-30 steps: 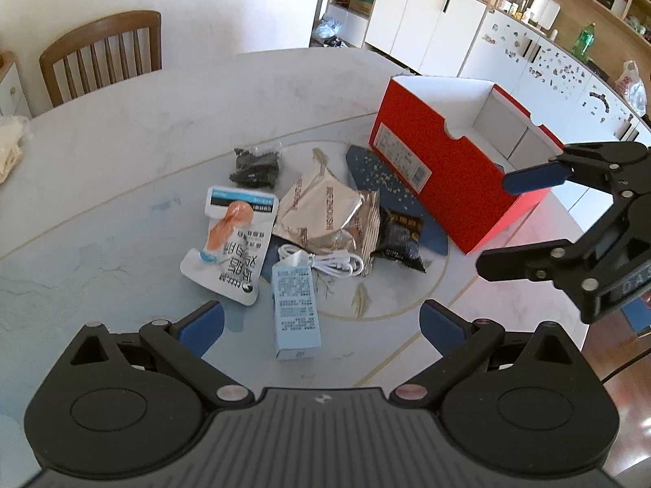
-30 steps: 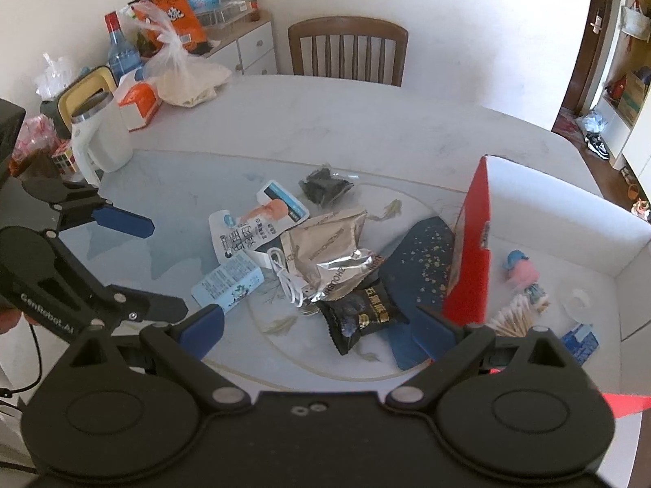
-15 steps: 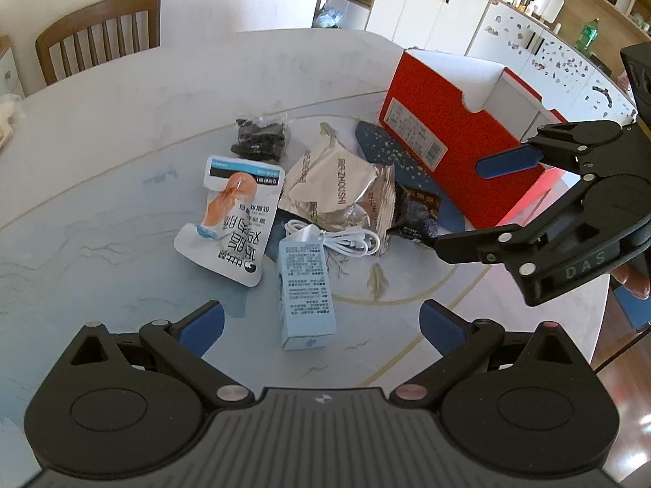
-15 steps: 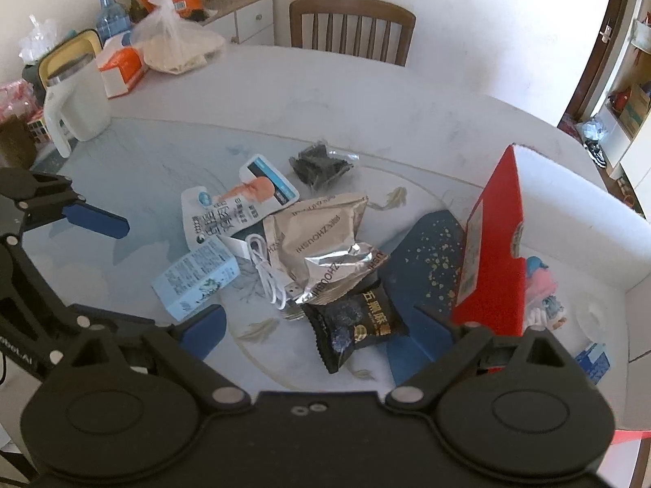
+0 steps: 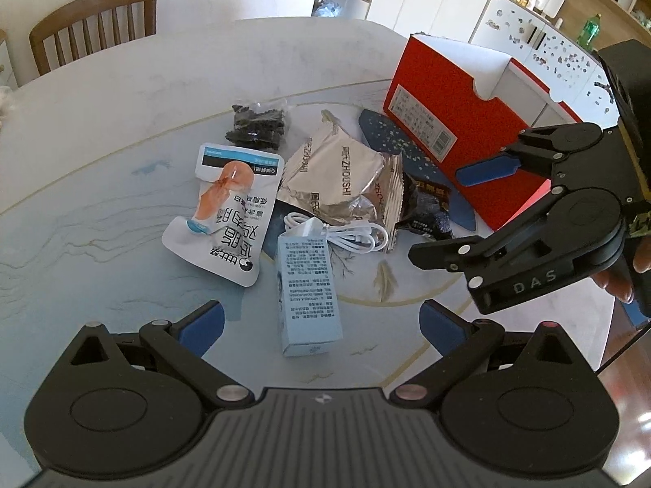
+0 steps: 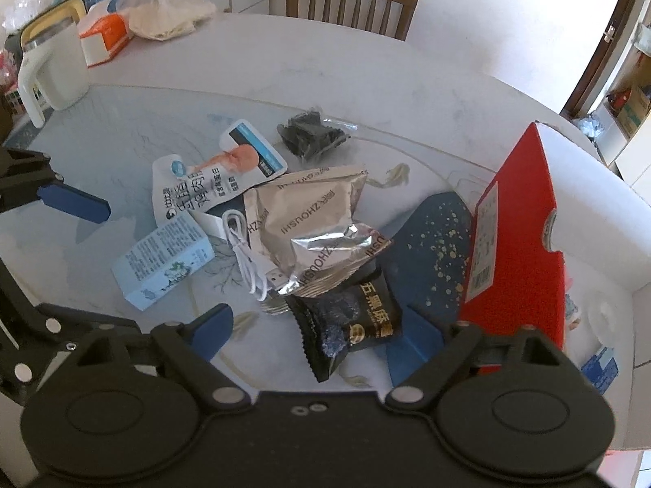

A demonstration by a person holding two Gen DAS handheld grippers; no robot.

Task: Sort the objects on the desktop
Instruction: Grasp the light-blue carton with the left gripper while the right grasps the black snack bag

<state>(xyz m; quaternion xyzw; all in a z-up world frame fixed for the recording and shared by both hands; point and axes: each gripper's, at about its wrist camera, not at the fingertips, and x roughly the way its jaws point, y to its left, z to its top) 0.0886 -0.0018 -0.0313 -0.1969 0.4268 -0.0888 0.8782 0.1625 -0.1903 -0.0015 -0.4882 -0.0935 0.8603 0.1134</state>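
We hover both grippers, left gripper (image 5: 321, 321) and right gripper (image 6: 321, 327), fingers wide and empty, over the pile of objects on the counter (image 5: 101, 268). We judge the first pick is at hand: the black snack packet (image 6: 350, 325) lies nearest the right gripper, beside the red box (image 6: 516, 244). Next we lower and close. The counter is pale marble-patterned; a wooden chair (image 6: 352, 0) stands behind.
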